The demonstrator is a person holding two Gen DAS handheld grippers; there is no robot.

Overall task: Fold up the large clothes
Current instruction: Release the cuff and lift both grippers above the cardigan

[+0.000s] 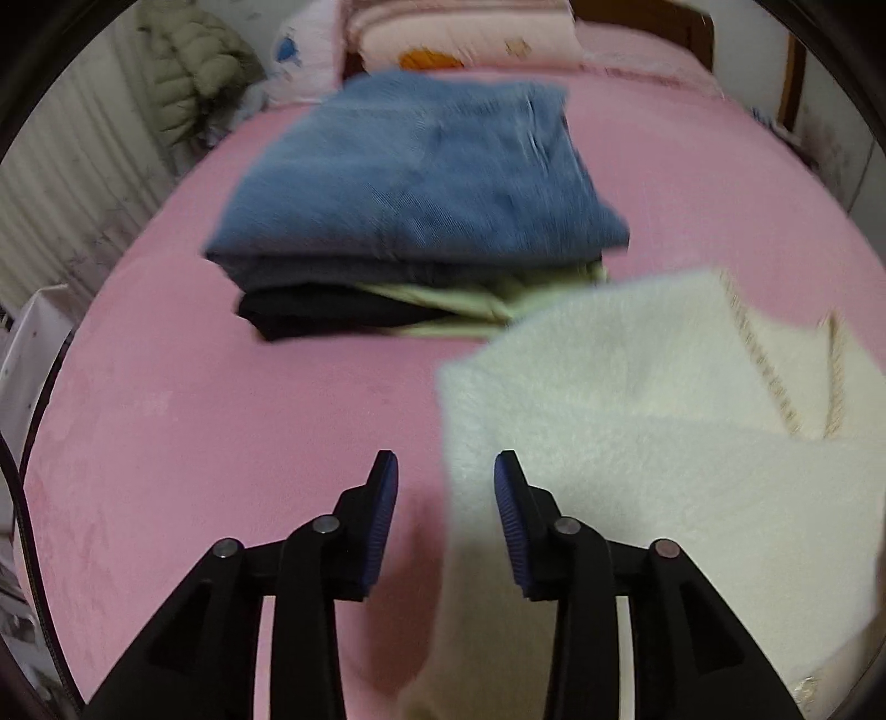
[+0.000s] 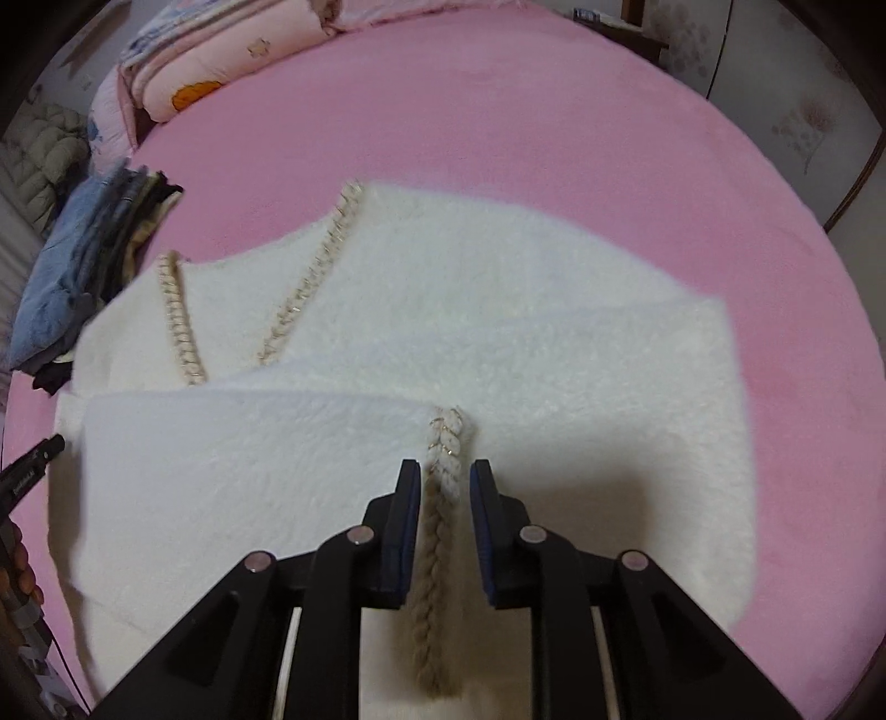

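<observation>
A fluffy white garment (image 2: 498,332) with braided beige trim (image 2: 440,531) lies partly folded on the pink bed (image 2: 554,138). My right gripper (image 2: 443,471) is open just above it, its fingers on either side of the braid, not pinching it. My left gripper (image 1: 446,465) is open and empty at the garment's left edge (image 1: 609,415), one finger over the pink sheet (image 1: 221,443), the other over the white cloth. The tip of the left gripper shows at the left edge of the right wrist view (image 2: 33,459).
A stack of folded clothes (image 1: 415,194), blue denim on top with dark and pale green pieces below, sits on the bed beyond the white garment; it also shows in the right wrist view (image 2: 83,266). Folded pink quilts (image 1: 465,33) lie at the head. A padded jacket (image 1: 188,72) hangs at left.
</observation>
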